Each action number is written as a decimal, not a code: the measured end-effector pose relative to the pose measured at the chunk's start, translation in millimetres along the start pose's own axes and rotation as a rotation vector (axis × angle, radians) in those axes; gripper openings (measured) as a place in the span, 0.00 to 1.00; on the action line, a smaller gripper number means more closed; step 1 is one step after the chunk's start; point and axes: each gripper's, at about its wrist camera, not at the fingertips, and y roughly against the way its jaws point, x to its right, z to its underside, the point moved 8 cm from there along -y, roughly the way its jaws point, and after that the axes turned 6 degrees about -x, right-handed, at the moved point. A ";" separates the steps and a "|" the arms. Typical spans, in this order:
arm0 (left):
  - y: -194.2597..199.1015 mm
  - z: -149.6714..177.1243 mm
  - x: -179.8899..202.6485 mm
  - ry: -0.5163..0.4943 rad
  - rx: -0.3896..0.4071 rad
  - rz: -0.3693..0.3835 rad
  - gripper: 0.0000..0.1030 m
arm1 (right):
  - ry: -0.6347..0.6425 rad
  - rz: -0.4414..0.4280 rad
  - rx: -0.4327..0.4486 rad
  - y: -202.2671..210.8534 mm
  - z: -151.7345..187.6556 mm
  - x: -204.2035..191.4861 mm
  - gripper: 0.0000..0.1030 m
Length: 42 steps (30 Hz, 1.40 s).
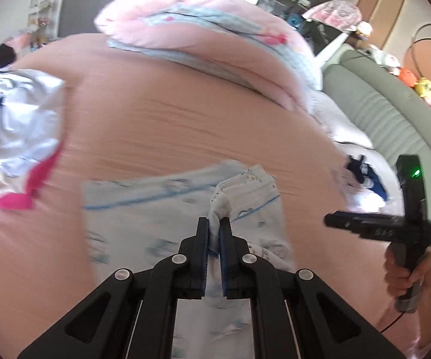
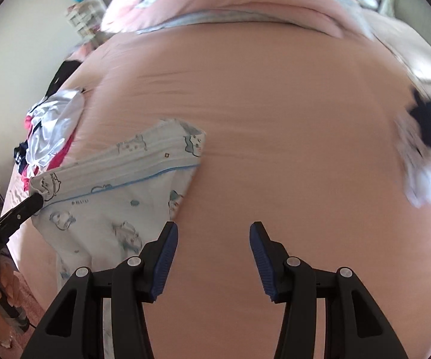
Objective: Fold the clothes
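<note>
A pale blue printed garment [image 1: 143, 209] with a ribbed waistband lies on the pink bed sheet [image 1: 170, 119]. My left gripper [image 1: 214, 230] is shut on a bunched corner of its waistband. In the right wrist view the same garment [image 2: 110, 185] lies at the left, and the left gripper [image 2: 33, 202] holds its left waistband corner. My right gripper [image 2: 214, 233] is open and empty over bare sheet, just right of the garment's edge. In the left wrist view the right gripper [image 1: 329, 220] shows from the side at the right.
A pile of white, navy and pink clothes [image 1: 15, 125] lies at the bed's left. A folded pink and blue quilt [image 1: 209, 39] lies at the far end. A navy and white garment [image 2: 427, 137] lies at the right. A grey padded headboard [image 1: 394, 113] runs along the right.
</note>
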 end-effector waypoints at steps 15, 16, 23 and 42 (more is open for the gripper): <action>-38.2 -1.8 -104.8 0.003 -0.169 -0.057 0.05 | 0.199 0.056 -0.002 -57.0 -70.2 -99.3 0.48; -45.7 1.4 -104.2 -0.001 -0.188 -0.061 0.05 | 0.217 0.075 -0.007 -61.2 -70.2 -101.8 0.48; -51.4 7.3 -99.9 0.031 -0.179 -0.006 0.06 | 0.278 0.096 0.044 -78.0 -88.9 -112.5 0.48; -30.0 -20.2 -87.9 0.006 -0.068 0.016 0.05 | 0.274 -0.016 0.036 -81.8 -96.8 -125.1 0.05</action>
